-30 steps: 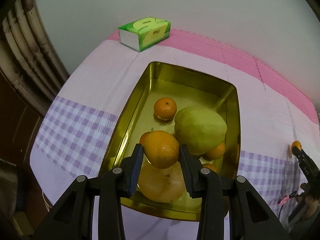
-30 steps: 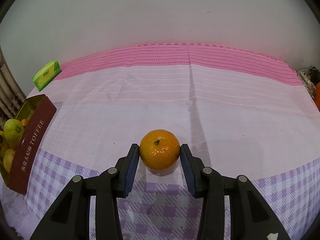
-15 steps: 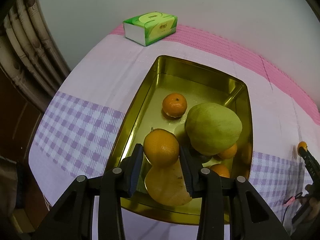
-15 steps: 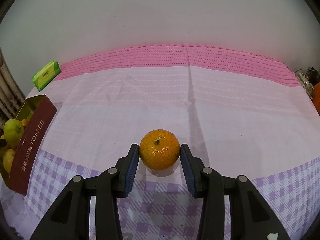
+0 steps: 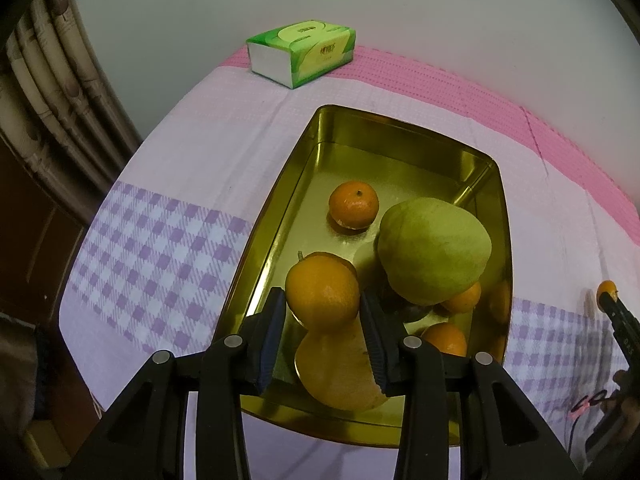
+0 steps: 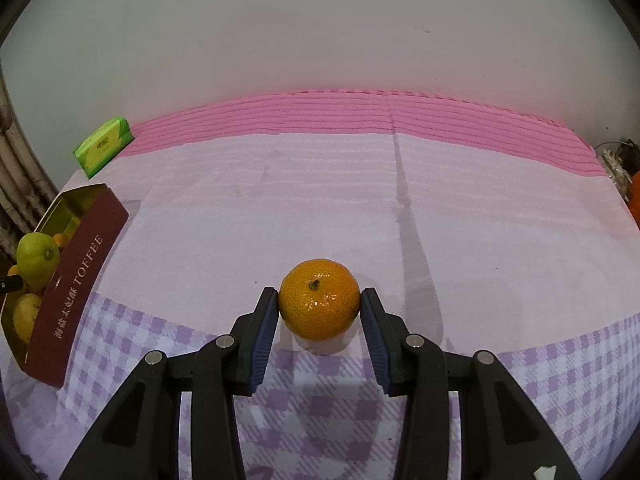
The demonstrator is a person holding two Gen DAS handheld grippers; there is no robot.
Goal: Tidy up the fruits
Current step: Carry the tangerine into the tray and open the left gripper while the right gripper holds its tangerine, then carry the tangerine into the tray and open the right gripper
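Left tongs (image 5: pixel 323 312): jaws nearly closed, clamped on an orange (image 5: pixel 322 290) held over the near end of the gold tin (image 5: pixel 276 216); whether it already rests on the fruit beneath cannot be told. Directly under the jaws lies a yellow fruit (image 5: pixel 336 376); beyond and to the right of them a large green fruit (image 5: pixel 434 250) leans on small oranges (image 5: pixel 460 300); farther on, one small orange (image 5: pixel 354 205) sits alone on the tin floor. Beyond the tin, a green tissue pack (image 5: pixel 302 51) stands at the far edge of the cloth (image 5: pixel 168 240).

Right tongs (image 6: pixel 319 308): jaws likewise almost shut, both pads pressing a second orange (image 6: pixel 319 299) that appears to sit on the cloth, well apart from the tin, which stands far to the left of the jaws. Ahead of the jaws the cloth carries no other fruit.

Progress, as judged: most fruit is already in the tin. Remaining: release of the left orange into the tin, then carriage of the right orange across and its placing there
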